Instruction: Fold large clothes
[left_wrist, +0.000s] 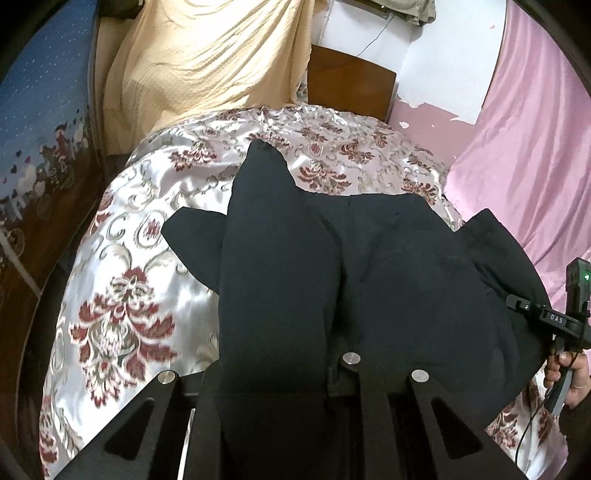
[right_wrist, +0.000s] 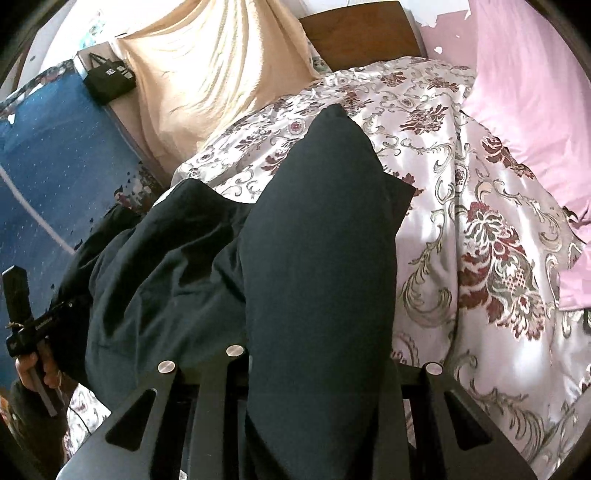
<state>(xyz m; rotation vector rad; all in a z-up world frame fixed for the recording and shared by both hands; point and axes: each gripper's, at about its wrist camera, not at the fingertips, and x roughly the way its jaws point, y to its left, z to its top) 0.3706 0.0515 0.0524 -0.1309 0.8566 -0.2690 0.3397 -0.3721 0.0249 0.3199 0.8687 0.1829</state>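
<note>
Over the bed (left_wrist: 122, 280), in the left wrist view, my left tool (left_wrist: 273, 376) is clamped narrow on the black garment (left_wrist: 388, 266), raising one edge so the cloth hangs clear for folding. In the right wrist view, my right tool (right_wrist: 317, 373) likewise pinches the garment's other edge, sharing the load.

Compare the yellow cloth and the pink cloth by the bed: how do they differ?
The yellow cloth hangs at the bed's left side in the left wrist view; the pink cloth lies along the right. The yellow cloth shows a fine ribbed texture and deep diagonal folds; the pink cloth looks smooth, with shallow creases. The yellow cloth meets the bedspread near the headboard; the pink cloth runs along its whole right edge. Both are plain-coloured drapes bordering the bedspread.
</note>
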